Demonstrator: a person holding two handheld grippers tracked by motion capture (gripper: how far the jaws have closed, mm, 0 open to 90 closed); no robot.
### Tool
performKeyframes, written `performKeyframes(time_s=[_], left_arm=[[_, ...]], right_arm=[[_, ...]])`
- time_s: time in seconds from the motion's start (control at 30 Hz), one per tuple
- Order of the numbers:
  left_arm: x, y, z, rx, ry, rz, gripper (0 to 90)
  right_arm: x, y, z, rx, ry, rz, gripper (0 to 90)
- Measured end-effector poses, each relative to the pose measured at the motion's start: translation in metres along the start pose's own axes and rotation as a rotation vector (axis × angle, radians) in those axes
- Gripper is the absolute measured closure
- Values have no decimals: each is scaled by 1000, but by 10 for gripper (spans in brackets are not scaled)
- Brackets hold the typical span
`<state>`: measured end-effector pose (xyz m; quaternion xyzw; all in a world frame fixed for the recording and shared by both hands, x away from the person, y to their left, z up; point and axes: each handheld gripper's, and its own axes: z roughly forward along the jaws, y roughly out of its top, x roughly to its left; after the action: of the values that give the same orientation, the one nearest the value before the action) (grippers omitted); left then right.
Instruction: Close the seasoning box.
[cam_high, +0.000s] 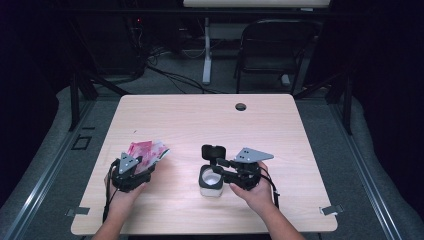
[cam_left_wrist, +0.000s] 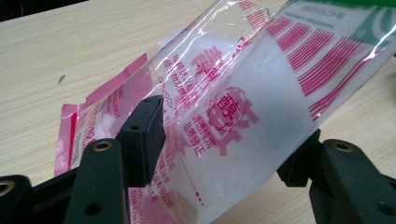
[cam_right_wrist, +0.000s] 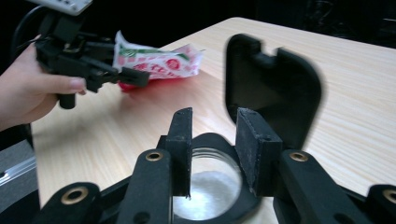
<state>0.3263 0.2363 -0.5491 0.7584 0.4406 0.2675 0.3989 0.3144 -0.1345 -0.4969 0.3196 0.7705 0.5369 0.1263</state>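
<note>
Resting on a pale wooden worktop, with a black chair standing well beyond its far edge. Pinching a pink-and-white plastic packet between the jaws of the left claw, the packet lifted at a tilt; printed with red stripes and red characters too small to read. Hovering just above a white jar with the right claw, jaws narrowly parted and gripping nothing; black flip lid standing open just beyond.
</note>
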Motion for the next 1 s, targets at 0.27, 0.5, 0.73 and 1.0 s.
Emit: performKeyframes(time_s=[0.27,0.5,0.73,1.0], left_arm=[[-3,2,-5,-25,-12,-18,438],[-9,2,-6,-27,-31,-10,440],[-13,-1,-8,-20,-43,3,440],[-15,-4,-11,-11,-50,10,439]], right_arm=[[-20,4,-13,-11,-74,24,655],[-33,2,-15,-18,-108,65,593],[-37,0,-5,-4,-119,40,543],[-42,0,5,7,-136,13,538]])
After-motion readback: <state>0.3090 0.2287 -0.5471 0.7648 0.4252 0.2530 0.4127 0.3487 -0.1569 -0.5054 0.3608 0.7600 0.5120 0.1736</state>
